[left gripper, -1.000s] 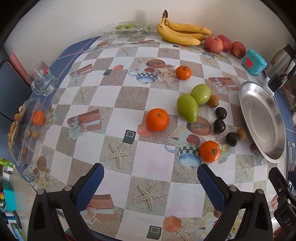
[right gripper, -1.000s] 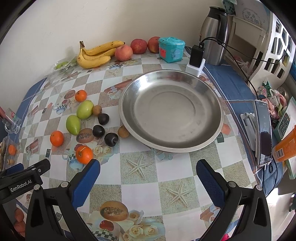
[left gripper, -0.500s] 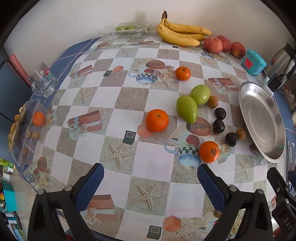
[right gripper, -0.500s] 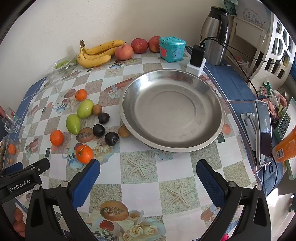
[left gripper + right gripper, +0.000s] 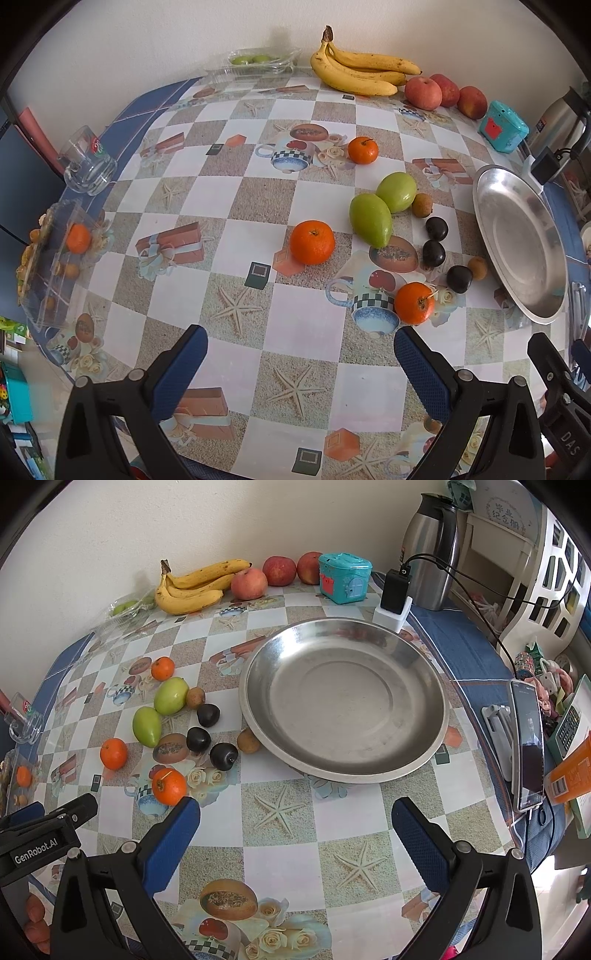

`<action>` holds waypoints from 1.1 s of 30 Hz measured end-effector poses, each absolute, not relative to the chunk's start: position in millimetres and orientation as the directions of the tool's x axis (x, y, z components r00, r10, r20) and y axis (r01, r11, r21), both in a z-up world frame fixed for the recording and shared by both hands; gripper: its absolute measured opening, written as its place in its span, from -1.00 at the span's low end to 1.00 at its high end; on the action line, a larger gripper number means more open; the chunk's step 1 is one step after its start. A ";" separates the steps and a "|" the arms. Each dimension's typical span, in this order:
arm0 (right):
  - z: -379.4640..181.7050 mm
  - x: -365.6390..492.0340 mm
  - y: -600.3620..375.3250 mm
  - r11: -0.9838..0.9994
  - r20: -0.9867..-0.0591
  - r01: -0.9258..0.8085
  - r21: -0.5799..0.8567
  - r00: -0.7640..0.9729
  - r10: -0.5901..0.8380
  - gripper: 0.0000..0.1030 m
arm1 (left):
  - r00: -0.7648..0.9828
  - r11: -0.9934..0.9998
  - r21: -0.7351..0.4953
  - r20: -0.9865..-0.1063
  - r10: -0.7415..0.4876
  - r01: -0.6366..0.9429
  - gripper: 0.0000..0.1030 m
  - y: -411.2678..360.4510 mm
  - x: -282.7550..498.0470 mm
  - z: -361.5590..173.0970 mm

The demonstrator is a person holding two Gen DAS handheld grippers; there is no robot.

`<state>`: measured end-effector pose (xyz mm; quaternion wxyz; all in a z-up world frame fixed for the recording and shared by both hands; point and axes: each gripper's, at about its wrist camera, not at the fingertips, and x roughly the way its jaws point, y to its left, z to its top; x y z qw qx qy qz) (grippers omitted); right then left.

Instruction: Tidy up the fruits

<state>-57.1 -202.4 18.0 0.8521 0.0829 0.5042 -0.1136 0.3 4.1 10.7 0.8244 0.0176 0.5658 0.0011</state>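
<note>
Both grippers spread, holding nothing: left gripper (image 5: 301, 352), right gripper (image 5: 295, 821). Fruit cluster (image 5: 173, 720) loose on counter (image 5: 280, 812), just left of the steel dish (image 5: 345, 698); nearest orange (image 5: 413, 308) by left gripper's right finger

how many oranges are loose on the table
3 small round oranges: one far, near the printed teapot; one mid-table, left of the green fruits; one nearest, by the printed cup. A fourth sits inside the clear plastic box.

Bare checkered tablecloth (image 5: 236, 206) open ahead of left gripper (image 5: 301, 354), wide shallow steel plate (image 5: 343, 701) unobstructed before right gripper (image 5: 295, 821), loose cluster of small orange, green and dark fruits (image 5: 177, 723) crowding plate's left rim, upright black phone (image 5: 528, 746) flanking its right.
</note>
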 end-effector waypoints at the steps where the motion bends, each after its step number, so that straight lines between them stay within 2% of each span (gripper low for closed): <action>1: 18.0 -57.1 -202.5 0.961 -0.878 0.277 0.026 0.465 -0.110 1.00 | 0.360 0.999 0.031 -0.933 0.022 0.018 0.98 4.0 0.3 10.7; 17: 16.6 -55.6 -199.5 0.963 -0.880 0.266 0.029 0.464 -0.102 1.00 | 0.396 1.000 0.009 -0.918 -0.002 0.024 1.00 3.8 7.5 14.8; 21: 15.5 -48.5 -198.5 0.964 -0.874 0.246 0.100 0.485 -0.032 1.00 | 0.417 1.000 -0.015 -0.909 -0.012 -0.004 1.00 7.8 20.5 15.1; 26: 9.5 -34.9 -193.5 0.947 -0.861 0.229 0.224 0.503 0.082 1.00 | 0.390 0.994 -0.105 -0.916 -0.093 -0.011 1.00 11.6 31.9 6.7; 33: -1.6 -18.7 -186.2 0.949 -0.858 0.210 0.237 0.503 0.103 0.98 | 0.391 0.992 -0.124 -0.915 -0.103 -0.029 1.00 13.9 43.5 -1.4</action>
